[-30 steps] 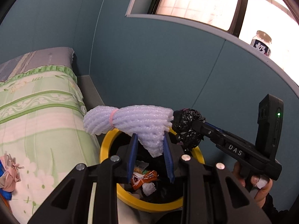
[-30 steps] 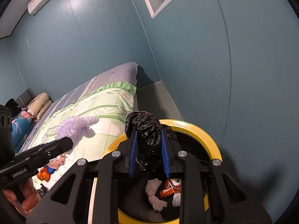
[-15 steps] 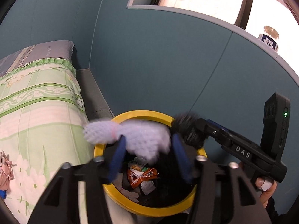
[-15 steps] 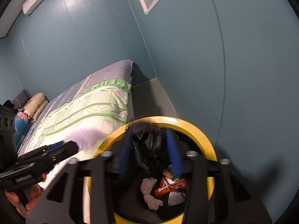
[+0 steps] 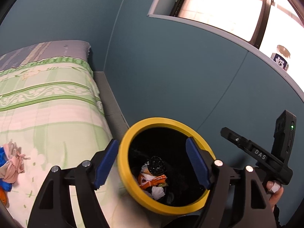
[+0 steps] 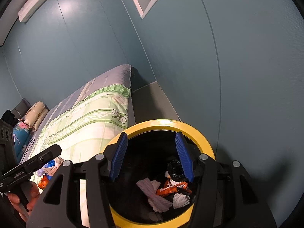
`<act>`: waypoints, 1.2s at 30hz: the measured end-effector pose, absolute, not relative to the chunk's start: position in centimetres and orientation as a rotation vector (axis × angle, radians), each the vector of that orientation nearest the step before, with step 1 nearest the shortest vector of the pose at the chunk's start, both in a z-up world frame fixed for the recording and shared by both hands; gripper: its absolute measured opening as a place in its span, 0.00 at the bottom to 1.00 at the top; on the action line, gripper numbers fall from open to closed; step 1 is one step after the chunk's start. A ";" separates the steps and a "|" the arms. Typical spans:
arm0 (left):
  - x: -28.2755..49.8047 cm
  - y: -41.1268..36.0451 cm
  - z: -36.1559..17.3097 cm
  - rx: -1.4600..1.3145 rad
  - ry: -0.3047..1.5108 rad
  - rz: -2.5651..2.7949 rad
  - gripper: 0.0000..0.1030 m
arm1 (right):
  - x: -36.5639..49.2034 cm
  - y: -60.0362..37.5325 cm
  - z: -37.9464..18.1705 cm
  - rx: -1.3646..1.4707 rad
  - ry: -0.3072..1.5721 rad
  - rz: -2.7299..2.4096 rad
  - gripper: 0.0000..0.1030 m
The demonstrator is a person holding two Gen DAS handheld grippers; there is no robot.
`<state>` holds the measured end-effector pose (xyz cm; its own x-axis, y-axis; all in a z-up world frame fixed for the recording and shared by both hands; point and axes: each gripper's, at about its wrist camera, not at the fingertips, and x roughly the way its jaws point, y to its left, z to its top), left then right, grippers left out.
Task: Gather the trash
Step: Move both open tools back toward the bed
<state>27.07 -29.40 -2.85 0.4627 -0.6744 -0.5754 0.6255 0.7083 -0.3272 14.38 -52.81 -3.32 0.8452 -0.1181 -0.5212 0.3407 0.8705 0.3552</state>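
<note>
Bin (image 5: 133, 188), yellow-rimmed with a dark interior, is placed on the floor just beside the bed (image 5: 47, 104) and near the blue wall (image 5: 171, 76). Contents are listed from the right wrist view: a pale foam net sleeve (image 6: 153, 193), a crumpled black bag (image 6: 173, 169), an orange wrapper (image 6: 171, 188) and a white paper scrap (image 6: 180, 199), all lying at the bottom.

Left gripper (image 5: 152, 163): fingers are spread wide with nothing between them; the blue pads straddle the bin mouth, one over the bed-side rim, the other over the far rim. It is held above the bin, pointed down into it.

Right gripper (image 6: 151, 155): fingers are likewise parted and empty, and are poised over the bin opening, tilted downward.

Remaining trash is judged to be the cluster on the bed cover: a pink and blue bundle (image 5: 11, 169) with an orange item (image 6: 42, 183) near it. This cluster lies to the left of both grippers, well apart from the bin, at the edge of each view. Its long axis cannot be told. The left gripper is judged nearer, being on the bed side.

The coming move is judged to call for a swing leftward over the bed, with fingers kept apart until the bundle is between them. A jar (image 5: 281, 58) is noted on the window sill (image 5: 228, 32)
</note>
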 end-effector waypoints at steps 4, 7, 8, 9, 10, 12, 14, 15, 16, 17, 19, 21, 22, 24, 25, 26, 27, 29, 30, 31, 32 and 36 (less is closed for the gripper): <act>26.9 -27.1 -2.5 -0.090 0.724 -0.760 0.73 | 14.2 -52.2 -2.9 0.447 0.512 -0.232 0.52; 26.7 -25.4 -2.0 -0.098 0.705 -0.731 0.77 | 14.6 -51.1 -2.4 0.429 0.512 -0.210 0.58; 26.6 -24.5 -1.8 -0.103 0.697 -0.717 0.80 | 14.7 -50.7 -2.2 0.425 0.510 -0.202 0.59; 26.4 -23.7 -1.6 -0.109 0.690 -0.707 0.84 | 14.9 -50.3 -2.0 0.422 0.507 -0.193 0.60; 26.4 -22.9 -1.5 -0.114 0.684 -0.698 0.85 | 15.1 -49.7 -1.6 0.414 0.504 -0.180 0.62; 25.9 -21.2 -1.0 -0.117 0.668 -0.672 0.85 | 15.6 -48.5 -1.1 0.400 0.498 -0.158 0.66; 25.8 -19.4 -0.6 -0.111 0.650 -0.641 0.87 | 16.2 -47.2 -0.5 0.385 0.492 -0.124 0.69; 25.7 -18.5 -0.5 -0.108 0.640 -0.623 0.88 | 16.6 -46.2 -0.2 0.372 0.489 -0.102 0.69; 25.7 -17.8 -0.3 -0.106 0.633 -0.607 0.88 | 16.8 -45.5 0.1 0.363 0.485 -0.090 0.70; 25.7 -16.9 -0.2 -0.106 0.629 -0.590 0.88 | 17.0 -44.8 0.3 0.355 0.482 -0.074 0.70; 25.9 -15.2 0.1 -0.108 0.625 -0.558 0.88 | 17.6 -42.9 0.7 0.341 0.481 -0.027 0.70; 26.3 -13.0 0.2 -0.113 0.623 -0.513 0.88 | 18.1 -40.8 1.0 0.324 0.483 0.019 0.71; 26.3 -12.3 0.2 -0.117 0.624 -0.499 0.88 | 18.3 -39.9 1.1 0.316 0.486 0.040 0.71; 26.7 -10.2 0.3 -0.125 0.628 -0.456 0.88 | 18.6 -37.7 1.2 0.294 0.491 0.092 0.71; 27.0 -9.4 0.3 -0.128 0.630 -0.438 0.88 | 18.6 -36.8 1.1 0.284 0.494 0.112 0.71; 27.2 -8.2 0.2 -0.133 0.633 -0.415 0.88 | 18.7 -35.8 1.1 0.272 0.498 0.135 0.71; 27.5 -7.0 0.1 -0.140 0.635 -0.391 0.88 | 18.7 -34.9 1.1 0.265 0.500 0.152 0.71; 28.1 -4.9 -0.4 -0.150 0.642 -0.351 0.88 | 18.6 -32.9 0.8 0.248 0.510 0.195 0.72; 28.4 -3.9 -0.6 -0.156 0.645 -0.330 0.88 | 18.7 -31.8 0.7 0.242 0.517 0.221 0.72; 28.8 -2.8 -1.0 -0.159 0.650 -0.301 0.88 | 18.7 -30.9 0.5 0.240 0.523 0.239 0.73; 29.1 -2.3 -1.2 -0.161 0.656 -0.285 0.88 | 18.7 -30.1 0.3 0.237 0.532 0.257 0.74; 30.7 0.4 -2.7 -0.200 0.698 -0.230 0.88 | 19.2 -26.4 -0.5 0.203 0.576 0.326 0.74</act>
